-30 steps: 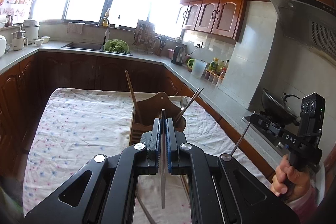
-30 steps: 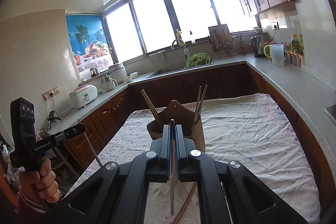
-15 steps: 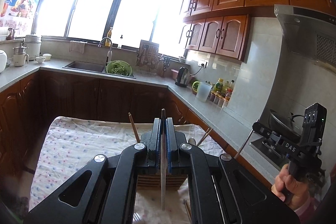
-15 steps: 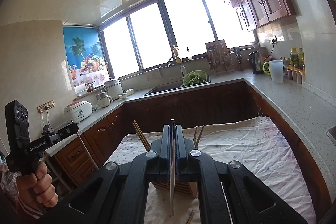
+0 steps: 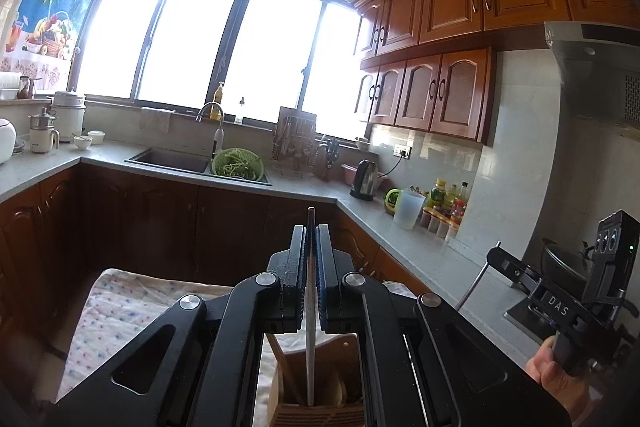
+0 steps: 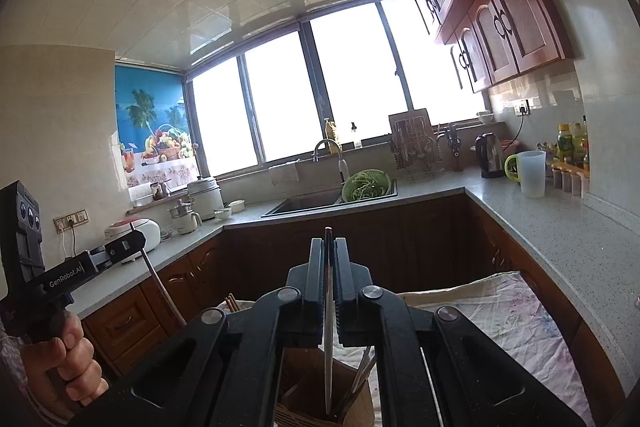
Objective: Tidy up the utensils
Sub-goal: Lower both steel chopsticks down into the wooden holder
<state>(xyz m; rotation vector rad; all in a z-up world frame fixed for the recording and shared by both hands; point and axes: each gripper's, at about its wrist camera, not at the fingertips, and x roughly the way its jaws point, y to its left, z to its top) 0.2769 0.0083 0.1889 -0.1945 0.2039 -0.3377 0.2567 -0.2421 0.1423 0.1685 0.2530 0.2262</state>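
Observation:
My left gripper (image 5: 311,231) is shut on a thin grey chopstick (image 5: 310,347) that runs down between its fingers. The chopstick's lower end shows over the wooden utensil holder (image 5: 340,383) at the bottom edge. My right gripper (image 6: 328,243) is shut on a second chopstick (image 6: 328,355), above the same holder (image 6: 304,379), which has other sticks (image 6: 360,375) in it. Each view also catches the other gripper at its side, held by a hand: the right gripper (image 5: 496,255) and the left gripper (image 6: 136,239), each with its chopstick slanting down.
The holder stands on a table under a floral cloth (image 5: 120,307). Dark wood cabinets and a grey counter (image 6: 560,239) ring the table. On the counter are a sink, a green colander (image 5: 237,165), a kettle (image 6: 491,155) and a jug. A stove with a pan (image 5: 564,263) is at the right.
Both grippers have risen and tipped upward with their chopsticks still gripped. The holder has slid from mid-frame to the bottom edge, and more window and ceiling show.

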